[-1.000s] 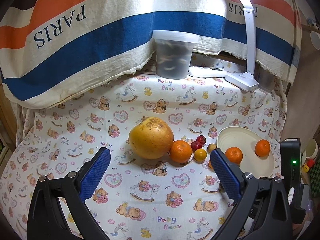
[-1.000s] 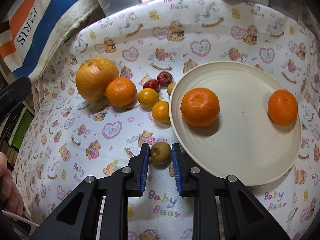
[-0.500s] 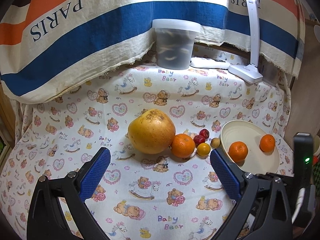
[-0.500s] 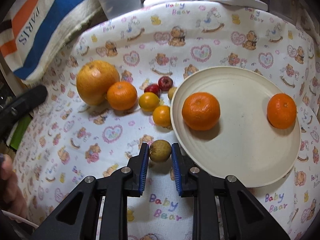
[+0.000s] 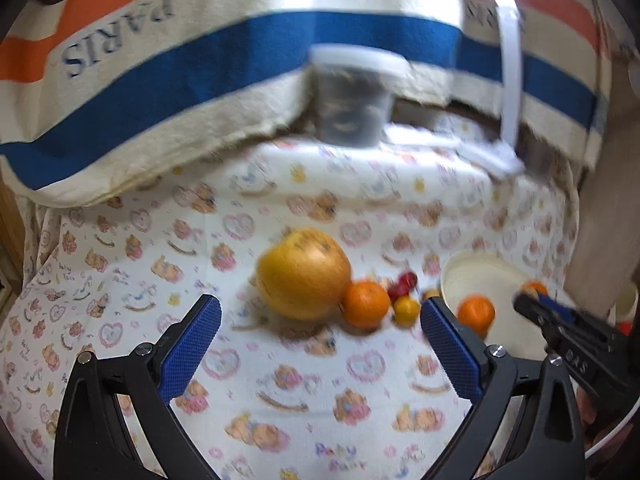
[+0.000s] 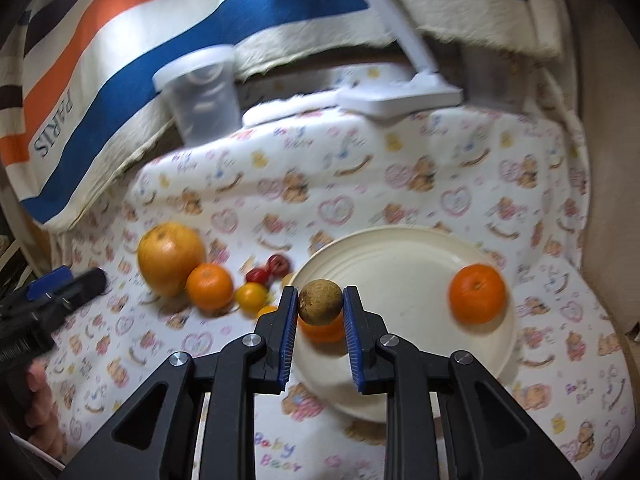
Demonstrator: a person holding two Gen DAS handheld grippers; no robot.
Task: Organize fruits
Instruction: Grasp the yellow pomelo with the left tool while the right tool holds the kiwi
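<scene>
My right gripper [image 6: 320, 307] is shut on a small brown round fruit [image 6: 320, 306] and holds it in the air over the near left rim of the cream plate [image 6: 404, 280]. Two oranges lie on the plate; one [image 6: 477, 298] is at its right, the other [image 6: 322, 330] is partly hidden behind the held fruit. A big yellow pomelo [image 6: 171, 257], an orange [image 6: 209, 286], a small yellow fruit [image 6: 251, 297] and red fruits [image 6: 269, 270] lie left of the plate. My left gripper [image 5: 320, 344] is open and empty in front of the pomelo [image 5: 304, 273].
A lidded plastic tub [image 5: 352, 96] and a white desk lamp base [image 6: 400, 94] stand at the back under a striped cloth [image 5: 160, 60]. The table has a bear-print cover [image 5: 280, 380]. The right gripper shows at the right in the left wrist view [image 5: 560, 328].
My right gripper has closed on the brown fruit and lifted it off the cloth, up over the plate's edge. The left gripper has drawn back a little, still open.
</scene>
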